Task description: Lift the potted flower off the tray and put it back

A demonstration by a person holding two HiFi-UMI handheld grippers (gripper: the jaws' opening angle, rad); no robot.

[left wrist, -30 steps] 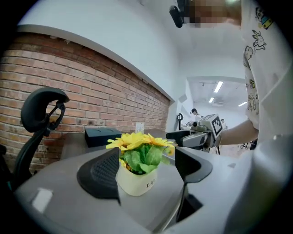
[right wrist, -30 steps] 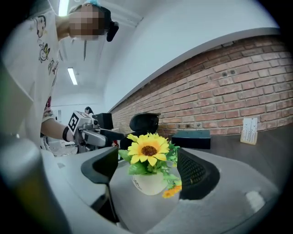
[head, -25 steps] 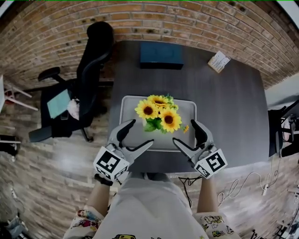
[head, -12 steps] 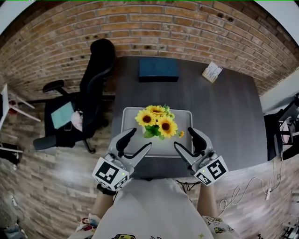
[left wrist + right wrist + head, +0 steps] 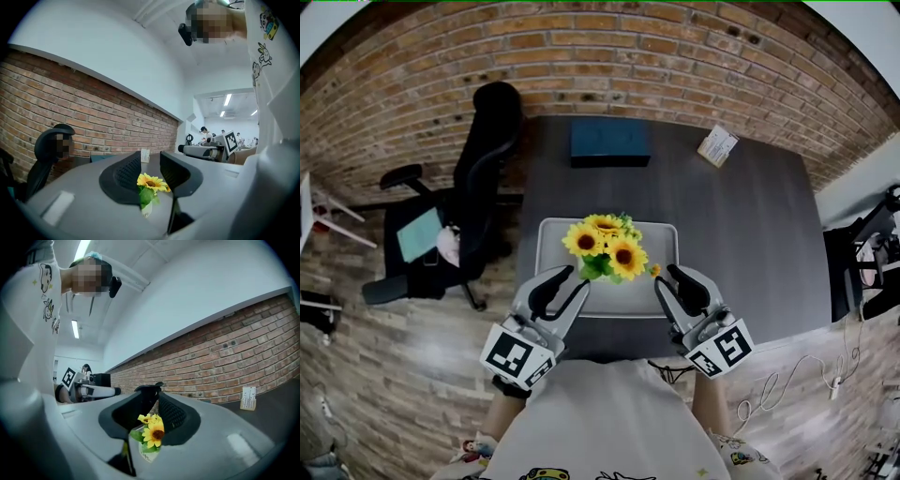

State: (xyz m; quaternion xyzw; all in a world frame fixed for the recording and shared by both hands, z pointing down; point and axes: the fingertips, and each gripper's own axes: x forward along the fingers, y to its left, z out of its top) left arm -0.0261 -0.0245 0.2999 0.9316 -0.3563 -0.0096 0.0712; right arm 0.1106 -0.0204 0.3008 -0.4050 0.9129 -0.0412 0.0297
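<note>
The potted flower [image 5: 605, 246], yellow sunflowers over green leaves, stands on the light grey tray [image 5: 551, 234] at the middle of the dark table [image 5: 750, 234]. My left gripper [image 5: 578, 277] is at the tray's front left and my right gripper [image 5: 664, 278] at its front right, both pointing level toward the pot. Both pairs of jaws have just been closing to a narrow gap, with nothing between them. In the left gripper view the flower [image 5: 151, 184] shows beyond the slit of the left gripper [image 5: 151, 164]. In the right gripper view the flower [image 5: 153, 432] shows likewise past the right gripper [image 5: 156, 406].
A dark blue box [image 5: 610, 142] lies at the table's far edge and a small card [image 5: 717, 145] at its far right. A black office chair [image 5: 483, 159] stands left of the table. A brick wall runs behind.
Both grippers' jaws went from wide apart to a narrow gap. Both grippers rose at the tray's front edge. The flower stayed on the tray.
</note>
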